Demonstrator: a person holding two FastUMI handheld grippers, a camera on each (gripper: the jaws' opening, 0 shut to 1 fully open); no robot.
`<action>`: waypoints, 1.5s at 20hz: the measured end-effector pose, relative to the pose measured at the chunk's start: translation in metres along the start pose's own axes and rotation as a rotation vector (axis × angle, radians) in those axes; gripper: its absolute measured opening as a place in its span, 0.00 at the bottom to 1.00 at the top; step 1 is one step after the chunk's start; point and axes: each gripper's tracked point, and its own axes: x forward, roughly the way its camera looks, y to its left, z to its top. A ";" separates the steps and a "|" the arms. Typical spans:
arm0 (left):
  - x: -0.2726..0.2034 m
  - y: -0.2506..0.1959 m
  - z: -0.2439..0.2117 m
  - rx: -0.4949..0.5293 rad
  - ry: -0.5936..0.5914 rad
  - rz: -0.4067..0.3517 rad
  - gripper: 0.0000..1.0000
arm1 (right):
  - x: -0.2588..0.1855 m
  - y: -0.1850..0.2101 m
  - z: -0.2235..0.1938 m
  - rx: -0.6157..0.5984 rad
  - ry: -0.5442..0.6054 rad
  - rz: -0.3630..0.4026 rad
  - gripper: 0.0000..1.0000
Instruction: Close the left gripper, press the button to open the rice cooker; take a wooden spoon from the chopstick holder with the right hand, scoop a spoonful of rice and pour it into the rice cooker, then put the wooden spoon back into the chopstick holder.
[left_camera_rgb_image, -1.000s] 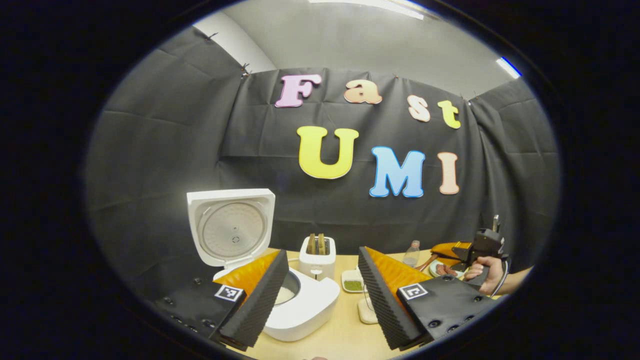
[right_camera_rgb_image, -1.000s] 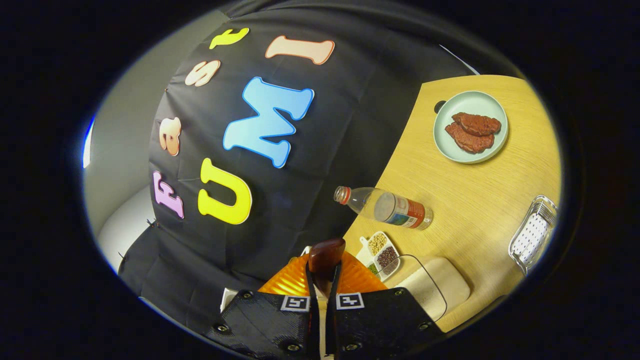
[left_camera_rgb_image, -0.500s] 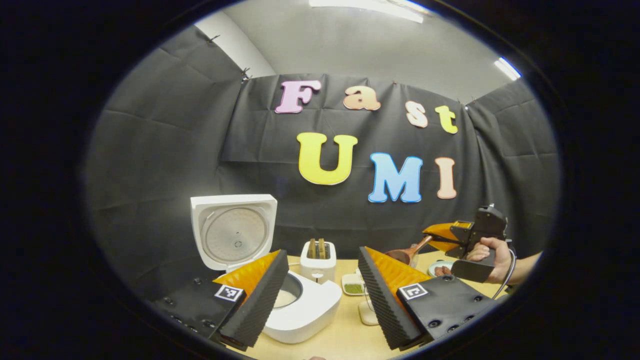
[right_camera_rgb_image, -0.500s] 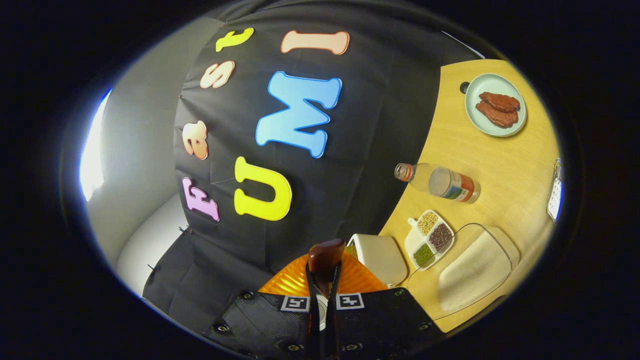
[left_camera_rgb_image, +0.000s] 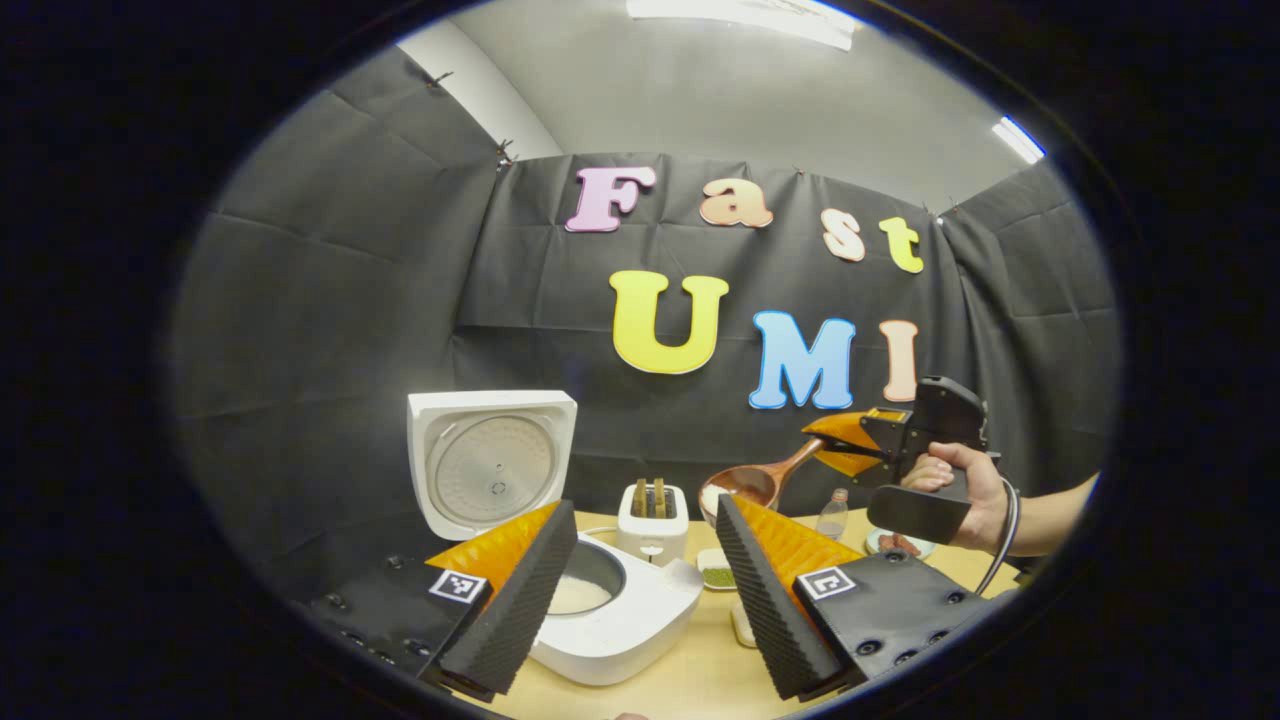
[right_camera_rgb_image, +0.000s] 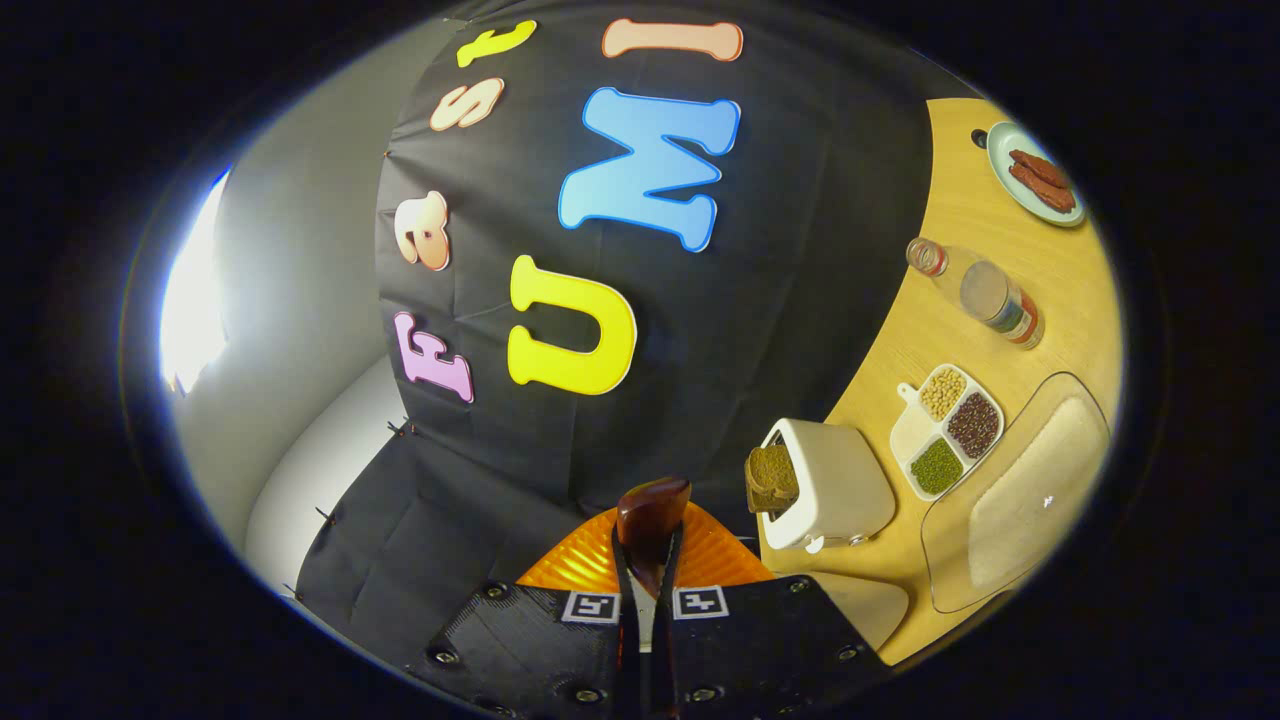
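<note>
The white rice cooker (left_camera_rgb_image: 625, 625) stands open, its lid (left_camera_rgb_image: 490, 465) upright and some rice in its pot (left_camera_rgb_image: 580, 595). My left gripper (left_camera_rgb_image: 640, 590) hangs open just in front of the cooker, holding nothing. A hand holds my right gripper (left_camera_rgb_image: 850, 445) in the air at the right, above the table. It is shut on the handle of the wooden spoon (left_camera_rgb_image: 755, 485), whose bowl carries white rice and sits right of the cooker, above the toaster. In the right gripper view, the spoon handle's end (right_camera_rgb_image: 650, 515) sticks out between my shut right gripper (right_camera_rgb_image: 648, 590).
A white toaster (right_camera_rgb_image: 830, 490) with bread stands behind the cooker. Beside it lie a divided dish of beans (right_camera_rgb_image: 945, 430), a pale board (right_camera_rgb_image: 1030, 490), a bottle (right_camera_rgb_image: 985, 290) and a plate of meat (right_camera_rgb_image: 1035, 175) on the wooden table (right_camera_rgb_image: 950, 220).
The right gripper has risen and moved left towards the cooker with the spoon of rice, turning as it goes. The left gripper has stayed open and drifted only slightly.
</note>
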 end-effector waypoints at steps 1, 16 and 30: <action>-0.002 0.002 -0.001 0.004 0.000 0.002 0.96 | 0.007 0.003 -0.007 -0.002 0.015 0.003 0.05; -0.013 0.040 -0.016 -0.025 0.016 0.078 0.97 | 0.124 0.011 -0.111 -0.248 0.228 -0.023 0.05; -0.030 0.055 -0.019 -0.030 0.016 0.109 0.97 | 0.161 0.017 -0.207 -0.828 0.381 0.015 0.05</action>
